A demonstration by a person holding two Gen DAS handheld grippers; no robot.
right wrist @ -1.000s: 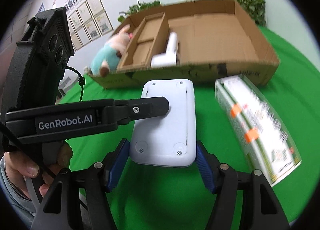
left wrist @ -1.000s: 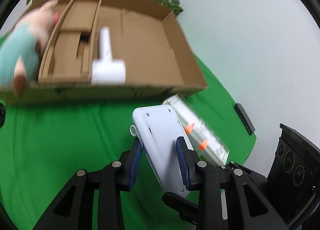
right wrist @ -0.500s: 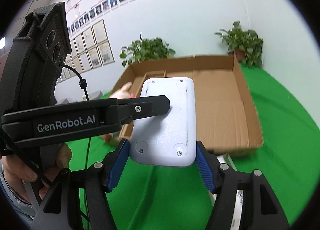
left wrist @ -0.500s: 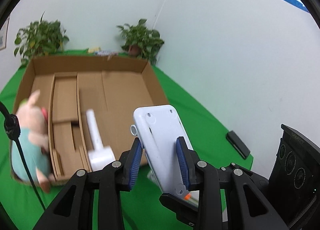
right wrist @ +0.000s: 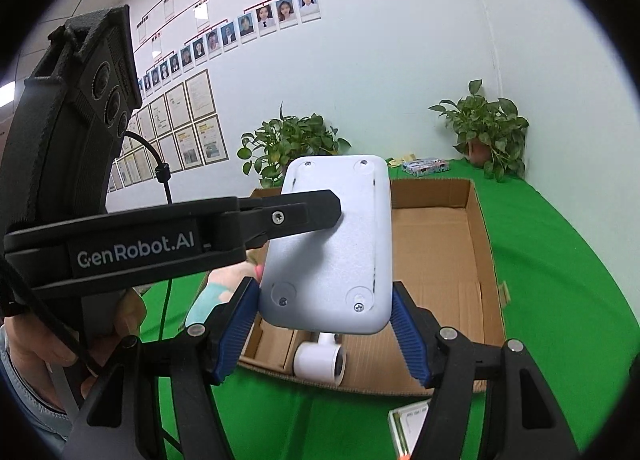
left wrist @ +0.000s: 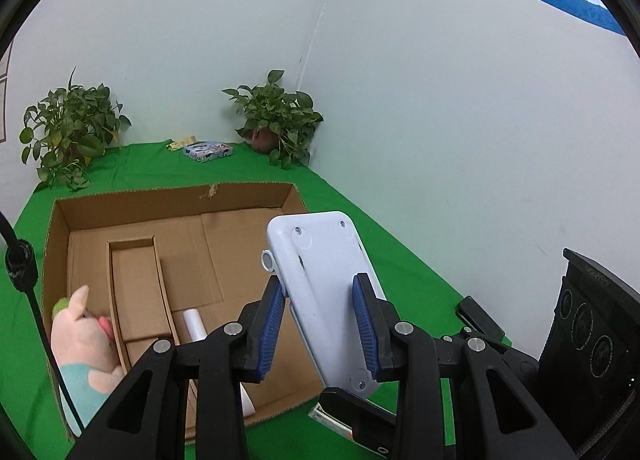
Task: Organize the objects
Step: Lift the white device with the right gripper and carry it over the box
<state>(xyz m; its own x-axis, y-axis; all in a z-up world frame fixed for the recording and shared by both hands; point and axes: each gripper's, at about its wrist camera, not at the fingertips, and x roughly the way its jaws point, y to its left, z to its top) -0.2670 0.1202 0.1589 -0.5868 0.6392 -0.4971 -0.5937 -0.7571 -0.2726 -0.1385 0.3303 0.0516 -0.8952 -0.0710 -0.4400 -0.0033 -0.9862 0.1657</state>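
Both grippers have risen with the white device (left wrist: 326, 292), so the cardboard box (left wrist: 256, 196) now lies below and beyond it instead of level with it. Left gripper (left wrist: 318, 324) pinches the device's thin edges; right gripper (right wrist: 324, 326) clamps its wide near end, both tilted gently downward. Held above the box's near wall, the device hangs over the white hair dryer (right wrist: 320, 362). A plush pig (left wrist: 82, 344) leans at the box's left end.
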